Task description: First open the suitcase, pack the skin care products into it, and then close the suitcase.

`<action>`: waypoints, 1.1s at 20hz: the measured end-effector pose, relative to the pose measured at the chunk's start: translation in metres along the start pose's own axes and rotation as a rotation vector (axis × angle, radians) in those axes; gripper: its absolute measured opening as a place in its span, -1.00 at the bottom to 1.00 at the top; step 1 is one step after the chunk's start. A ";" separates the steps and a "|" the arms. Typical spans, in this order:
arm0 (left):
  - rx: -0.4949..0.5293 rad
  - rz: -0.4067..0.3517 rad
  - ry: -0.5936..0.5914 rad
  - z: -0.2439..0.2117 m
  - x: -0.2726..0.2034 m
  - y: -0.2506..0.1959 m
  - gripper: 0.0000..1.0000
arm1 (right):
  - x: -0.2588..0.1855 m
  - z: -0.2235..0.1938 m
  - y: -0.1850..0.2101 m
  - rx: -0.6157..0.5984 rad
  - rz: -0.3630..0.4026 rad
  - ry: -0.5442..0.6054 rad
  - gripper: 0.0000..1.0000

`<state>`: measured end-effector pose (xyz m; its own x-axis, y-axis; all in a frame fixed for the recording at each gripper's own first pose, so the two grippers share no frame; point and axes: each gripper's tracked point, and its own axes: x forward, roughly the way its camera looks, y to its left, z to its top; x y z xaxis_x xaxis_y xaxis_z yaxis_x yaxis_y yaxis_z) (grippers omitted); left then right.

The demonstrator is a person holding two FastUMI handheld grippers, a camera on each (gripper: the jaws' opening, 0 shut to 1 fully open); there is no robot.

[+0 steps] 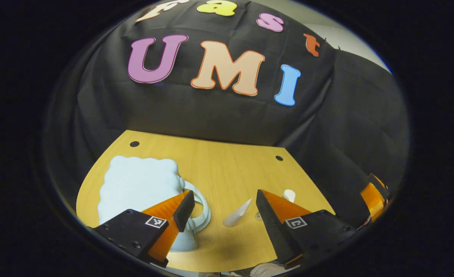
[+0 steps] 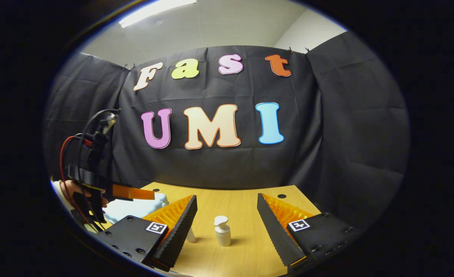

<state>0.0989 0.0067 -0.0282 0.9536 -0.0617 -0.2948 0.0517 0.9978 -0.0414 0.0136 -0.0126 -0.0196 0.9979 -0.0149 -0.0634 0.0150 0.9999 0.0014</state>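
Both tongs gape wide and hold nothing: the left tongs (image 1: 225,202) and the right tongs (image 2: 227,206).

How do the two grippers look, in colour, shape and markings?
Both are alike. The left gripper has two wedge-shaped fingers, orange with black ribbed inner pads, on black blocks that bear small square black-and-white markers. The right gripper has the same build, with orange ridged finger backs. In the right gripper view, red and black cables loop over the left gripper's black body.
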 end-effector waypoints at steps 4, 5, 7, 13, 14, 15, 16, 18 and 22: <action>-0.119 -0.036 0.115 -0.003 0.041 0.001 0.92 | -0.005 -0.002 -0.010 -0.017 -0.026 0.006 0.96; -0.120 -0.028 0.150 -0.008 0.051 0.006 0.92 | -0.006 -0.002 -0.013 -0.017 -0.033 0.009 0.96; -0.102 -0.007 0.184 -0.009 0.071 0.013 0.92 | -0.010 -0.004 -0.018 -0.018 -0.048 0.017 0.96; -0.185 0.070 0.380 -0.045 0.115 0.032 0.91 | -0.018 -0.009 -0.030 -0.038 -0.079 0.034 0.93; -0.203 0.084 0.414 -0.053 0.121 0.035 0.91 | -0.020 -0.010 -0.032 -0.041 -0.082 0.036 0.96; -0.213 0.100 0.451 -0.062 0.125 0.039 0.91 | -0.021 -0.011 -0.034 -0.044 -0.085 0.039 0.96; -0.212 0.122 0.488 -0.068 0.128 0.043 0.90 | -0.022 -0.012 -0.035 -0.046 -0.088 0.042 0.96; -0.216 0.158 0.526 -0.074 0.133 0.050 0.87 | -0.023 -0.015 -0.037 -0.044 -0.089 0.050 0.96; -0.215 0.200 0.632 -0.094 0.142 0.053 0.68 | -0.022 -0.018 -0.044 -0.037 -0.093 0.060 0.96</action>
<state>0.2088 0.0484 -0.1616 0.5799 0.0554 -0.8128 -0.2293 0.9685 -0.0976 -0.0104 -0.0563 -0.0364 0.9867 -0.1085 -0.1212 0.1039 0.9936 -0.0439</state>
